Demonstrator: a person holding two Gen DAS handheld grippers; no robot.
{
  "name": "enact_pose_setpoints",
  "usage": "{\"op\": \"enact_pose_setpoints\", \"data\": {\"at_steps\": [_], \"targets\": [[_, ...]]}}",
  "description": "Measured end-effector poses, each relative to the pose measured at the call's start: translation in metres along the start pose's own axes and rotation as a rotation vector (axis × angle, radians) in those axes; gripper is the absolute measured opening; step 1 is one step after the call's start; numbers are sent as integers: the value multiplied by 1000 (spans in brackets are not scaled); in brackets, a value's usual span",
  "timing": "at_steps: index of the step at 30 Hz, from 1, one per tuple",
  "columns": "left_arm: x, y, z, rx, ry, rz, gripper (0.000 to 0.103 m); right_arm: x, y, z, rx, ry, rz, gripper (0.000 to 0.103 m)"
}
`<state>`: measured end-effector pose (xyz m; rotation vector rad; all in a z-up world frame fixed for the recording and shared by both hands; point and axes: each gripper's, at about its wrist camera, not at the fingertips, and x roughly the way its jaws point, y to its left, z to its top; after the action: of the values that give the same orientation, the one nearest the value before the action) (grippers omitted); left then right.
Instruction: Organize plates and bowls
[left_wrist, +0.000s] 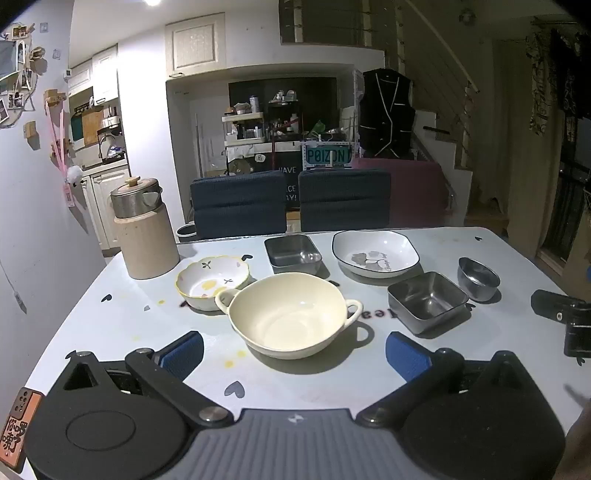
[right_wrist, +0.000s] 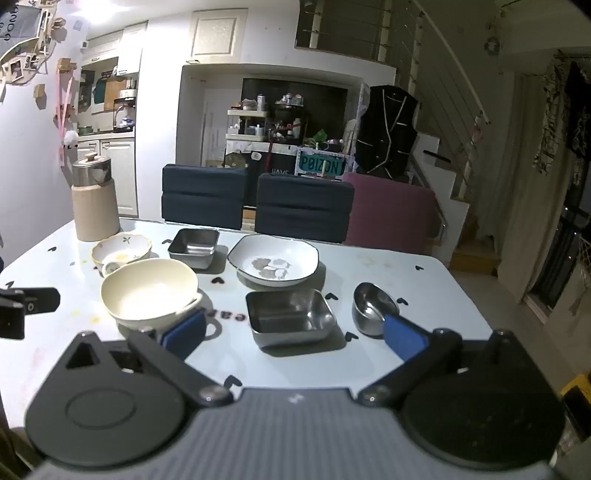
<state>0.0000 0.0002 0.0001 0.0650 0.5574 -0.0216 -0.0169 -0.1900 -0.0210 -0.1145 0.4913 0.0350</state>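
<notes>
A cream two-handled bowl (left_wrist: 291, 317) (right_wrist: 149, 290) sits mid-table, touching a small flower-rimmed bowl (left_wrist: 212, 280) (right_wrist: 122, 249) behind it to the left. Two square steel dishes stand apart: one far (left_wrist: 293, 253) (right_wrist: 194, 245), one near (left_wrist: 426, 301) (right_wrist: 290, 317). A white square plate with a leaf print (left_wrist: 375, 253) (right_wrist: 273, 264) and a small round steel bowl (left_wrist: 478, 278) (right_wrist: 371, 306) stand to the right. My left gripper (left_wrist: 295, 354) is open and empty in front of the cream bowl. My right gripper (right_wrist: 295, 338) is open and empty around the near steel dish's front.
A beige kettle with a steel lid (left_wrist: 144, 232) (right_wrist: 94, 199) stands at the table's far left. Two dark blue chairs (left_wrist: 291, 203) and a purple one (right_wrist: 388, 212) line the far edge. The right gripper shows at the right edge of the left wrist view (left_wrist: 565, 314).
</notes>
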Motion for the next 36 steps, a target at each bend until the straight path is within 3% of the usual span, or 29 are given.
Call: {"op": "enact_pose_setpoints", "data": {"at_steps": [36], "targets": [[2, -1, 0, 0, -2, -8, 103, 1, 0, 0, -4, 7, -5, 103]]}}
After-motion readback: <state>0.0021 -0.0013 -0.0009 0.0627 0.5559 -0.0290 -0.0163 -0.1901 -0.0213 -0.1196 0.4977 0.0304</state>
